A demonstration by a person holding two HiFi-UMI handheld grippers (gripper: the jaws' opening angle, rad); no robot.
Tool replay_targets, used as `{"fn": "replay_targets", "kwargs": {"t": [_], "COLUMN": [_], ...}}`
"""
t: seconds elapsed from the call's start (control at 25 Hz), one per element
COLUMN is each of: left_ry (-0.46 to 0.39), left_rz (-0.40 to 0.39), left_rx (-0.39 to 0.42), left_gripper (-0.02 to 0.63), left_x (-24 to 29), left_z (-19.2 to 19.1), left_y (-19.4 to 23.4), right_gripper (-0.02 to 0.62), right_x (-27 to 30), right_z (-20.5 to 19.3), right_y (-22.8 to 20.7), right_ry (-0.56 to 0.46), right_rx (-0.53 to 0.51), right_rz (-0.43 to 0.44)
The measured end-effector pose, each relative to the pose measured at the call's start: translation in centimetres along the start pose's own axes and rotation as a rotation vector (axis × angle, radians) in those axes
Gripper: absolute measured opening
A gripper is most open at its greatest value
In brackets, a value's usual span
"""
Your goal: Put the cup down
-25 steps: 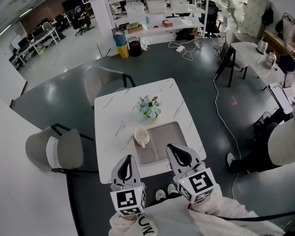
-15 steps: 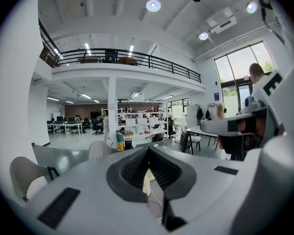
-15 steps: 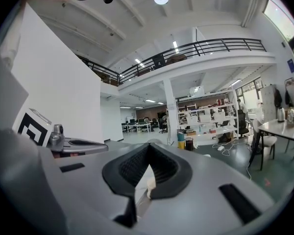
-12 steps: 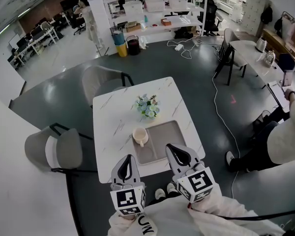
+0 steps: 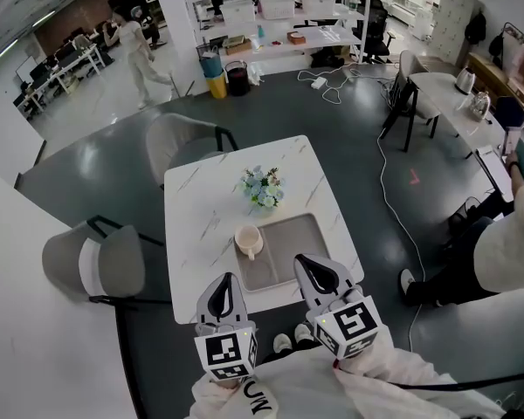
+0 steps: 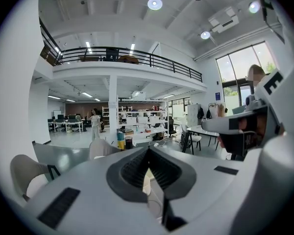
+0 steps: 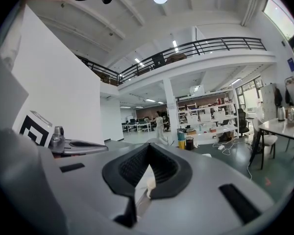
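Left gripper (image 5: 227, 283), jaws together and empty like my right gripper (image 5: 304, 262): upright cup (image 5: 249, 241) ahead, slightly right, nearer my left.

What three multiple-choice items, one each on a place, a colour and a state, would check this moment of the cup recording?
1. Where does the cup stand?
A. on the tray's left part
B. on the floor
C. between a gripper's jaws

2. What colour is the tray?
A. red
B. grey
C. green

3. How do the left gripper's jaws stand?
A. wide open
B. shut on the cup
C. shut, holding nothing

Key: 1 A, the head view shows it upright on the tray. 2 B, it looks plain grey there. 3 C, the left gripper view shows the jaws together with nothing between.
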State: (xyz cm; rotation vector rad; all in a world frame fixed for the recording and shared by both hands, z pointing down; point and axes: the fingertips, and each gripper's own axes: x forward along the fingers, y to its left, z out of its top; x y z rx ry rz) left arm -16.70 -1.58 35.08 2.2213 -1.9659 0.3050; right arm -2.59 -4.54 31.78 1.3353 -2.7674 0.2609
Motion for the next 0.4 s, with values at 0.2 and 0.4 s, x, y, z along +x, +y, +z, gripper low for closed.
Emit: {"fn": "replay_targets", "kwargs": {"t": [0.2, 0.4], "left_ry": [0.005, 0.011], "left_rz": [0.005, 0.009], "left_rx": [-0.005, -0.004], "left_gripper": [0.011, 0.011], "left_x": [-0.15, 0.27], "left_z": [-0.39, -0.1], "left_y": [0.5, 0.53], "right_gripper": [0.005, 0.005], "right_x": [0.18, 0.52], "right_z": [-0.3, 0.04], "right_y": [0.21, -0.12], "right_ry": [0.004, 0.003], "right_rx": [0.002, 0.003], "right_rz": [-0.003, 0.001]}}
